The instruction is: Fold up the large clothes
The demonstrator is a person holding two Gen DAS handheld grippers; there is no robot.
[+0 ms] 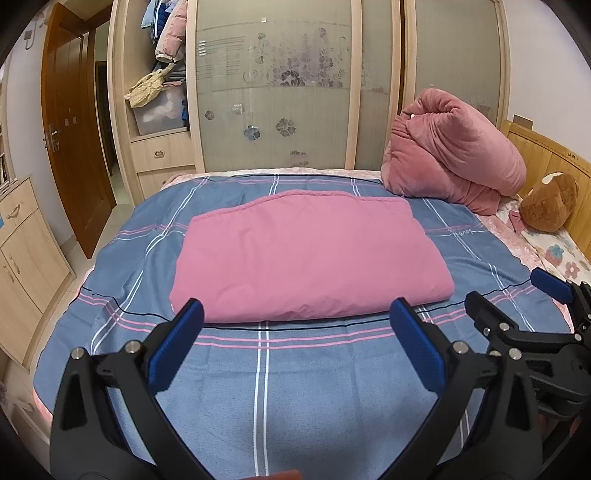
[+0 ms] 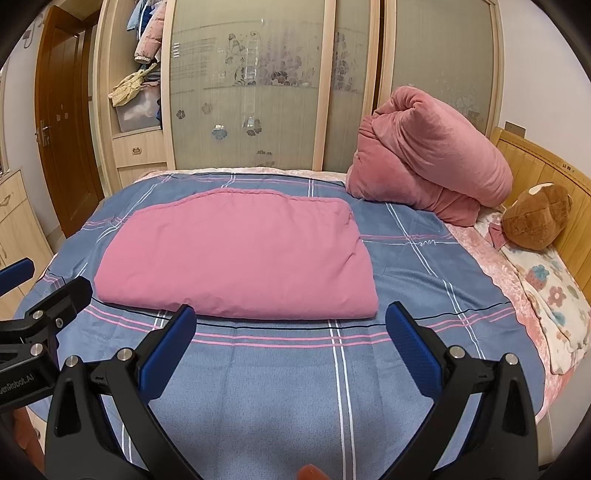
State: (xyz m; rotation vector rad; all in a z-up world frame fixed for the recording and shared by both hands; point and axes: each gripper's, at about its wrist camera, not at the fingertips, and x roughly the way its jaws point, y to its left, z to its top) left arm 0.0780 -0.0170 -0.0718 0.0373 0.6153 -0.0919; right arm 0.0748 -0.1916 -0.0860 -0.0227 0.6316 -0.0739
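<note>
Nearest to me, my left gripper hangs above the near part of the bed with its jaws spread wide and nothing between them; its blue pads frame bare sheet. My right gripper sits just beside it, level with it, also spread wide and empty. Each one shows at the edge of the other's view. Below both lies the blue plaid sheet, with white and pink stripes crossing it. Just past the fingertips, the pink folded garment rests flat on the sheet in a thick, roughly rectangular bundle, its rounded near edge facing me, apart from both grippers. Farther back on the right, a bulky pink plush bundle is heaped near the wooden headboard, with a brown stuffed toy beside it on floral bedding. Behind the bed stands a wardrobe with frosted floral sliding doors; its left section is open, showing hanging clothes and a storage box. Far left, a brown door.
</note>
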